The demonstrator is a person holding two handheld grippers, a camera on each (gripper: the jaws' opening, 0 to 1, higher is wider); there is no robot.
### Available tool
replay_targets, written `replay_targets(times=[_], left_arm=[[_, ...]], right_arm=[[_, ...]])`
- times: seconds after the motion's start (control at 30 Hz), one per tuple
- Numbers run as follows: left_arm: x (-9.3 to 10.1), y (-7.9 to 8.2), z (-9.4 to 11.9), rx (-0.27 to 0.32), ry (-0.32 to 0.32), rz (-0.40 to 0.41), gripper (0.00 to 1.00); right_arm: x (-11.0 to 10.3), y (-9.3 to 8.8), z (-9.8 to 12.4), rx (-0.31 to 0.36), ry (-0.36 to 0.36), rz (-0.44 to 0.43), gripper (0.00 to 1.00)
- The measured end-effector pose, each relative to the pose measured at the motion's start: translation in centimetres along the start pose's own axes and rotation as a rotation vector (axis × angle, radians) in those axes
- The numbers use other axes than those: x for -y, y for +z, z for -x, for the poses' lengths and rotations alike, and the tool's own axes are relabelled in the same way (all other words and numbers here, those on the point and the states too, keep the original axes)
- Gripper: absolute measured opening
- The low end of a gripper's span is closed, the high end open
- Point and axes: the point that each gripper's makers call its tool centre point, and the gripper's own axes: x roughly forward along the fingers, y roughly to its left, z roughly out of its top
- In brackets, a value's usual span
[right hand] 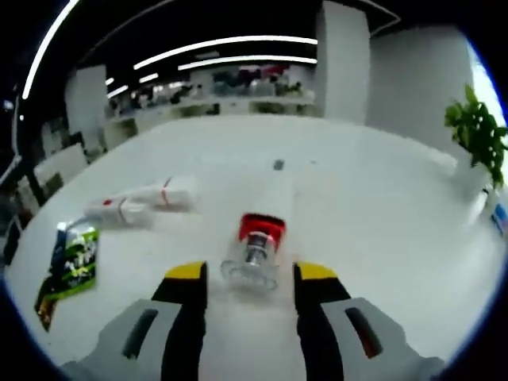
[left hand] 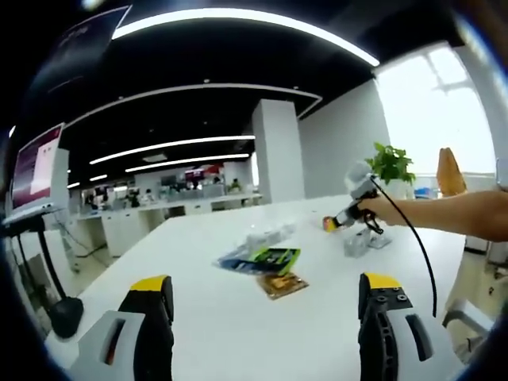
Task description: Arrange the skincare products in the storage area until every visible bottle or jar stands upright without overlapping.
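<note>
Left gripper view: left gripper [left hand: 266, 317] is hanging back over the near edge of the white table [left hand: 198, 325], jaws spread wide, nothing between them. Looks parked so it stays out of the working area. Beyond it, toward the middle of the table, green and orange packets [left hand: 270, 266] are lying flat in an overlapping pile. Past the packets, some pale tubes or bottles [left hand: 266, 236] are lying on the table; too blurred to say more. To the right of the packets, a person's hand [left hand: 381, 210] is holding the right gripper [left hand: 340, 218] down near the table, with a small red-and-yellow item [left hand: 329, 225] at its tip. A cable is drooping from that gripper. A potted plant [left hand: 390, 164] is standing behind it.

Right gripper view: right gripper [right hand: 250, 295] is pointing along the table, jaws wide apart. A clear bottle with a red cap [right hand: 255, 246] is sitting just ahead of the tips, roughly centred on the gap, not touched by either jaw. I can't tell whether it's upright or tipped toward the camera. My read: the gripper is lining up to close on it, so the jaws are being kept wider than the bottle. Left of the bottle, two white tubes with red bands [right hand: 143, 202] are lying on their sides, end to end or touching. Further left, the green packet [right hand: 77, 258] is lying flat near the table edge.

Judgement: task is early; the tubes are not yet standing.
</note>
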Motion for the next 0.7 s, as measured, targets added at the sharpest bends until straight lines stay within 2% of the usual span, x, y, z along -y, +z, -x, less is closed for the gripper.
replay_targets(times=[0.03,0.07,0.13,0.17,0.23,0.3,0.37,0.57,0.7], left_arm=[[-0.1,0.0,0.0,0.002,0.0,0.003,0.99],[-0.1,0.0,0.0,0.003,0.001,0.004,0.99],[-0.2,-0.1,0.1,0.001,0.005,0.003,0.99],[-0.4,-0.1,0.2,-0.001,0.007,0.002,0.99],[-0.8,-0.1,0.4,0.001,0.015,0.004,0.99],[-1.0,0.0,0.4,0.006,0.017,0.011,0.99],[-1.2,0.0,0.4,0.008,0.018,0.014,0.99],[-1.4,-0.1,0.5,0.017,0.018,0.029,0.99],[-0.9,0.3,0.6,0.021,0.0,0.017,0.99]], right_arm=[[-0.2,0.1,-0.4,0.015,0.005,-0.009,0.83],[-0.2,0.0,-0.7,0.007,0.001,-0.003,0.85],[-0.6,-0.9,-0.8,-0.028,-0.025,0.043,0.62],[-0.2,-0.7,-0.9,-0.016,-0.049,0.069,0.53],[-0.2,-0.7,-1.0,-0.014,-0.056,0.075,0.48],[-0.5,-0.4,-0.9,-0.007,-0.058,0.065,0.31],[0.3,-0.3,-0.5,-0.017,-0.086,0.076,0.3],[0.3,-0.5,-0.2,-0.042,-0.059,0.086,0.28],[0.9,0.1,0.6,-0.052,-0.04,0.107,0.28]])
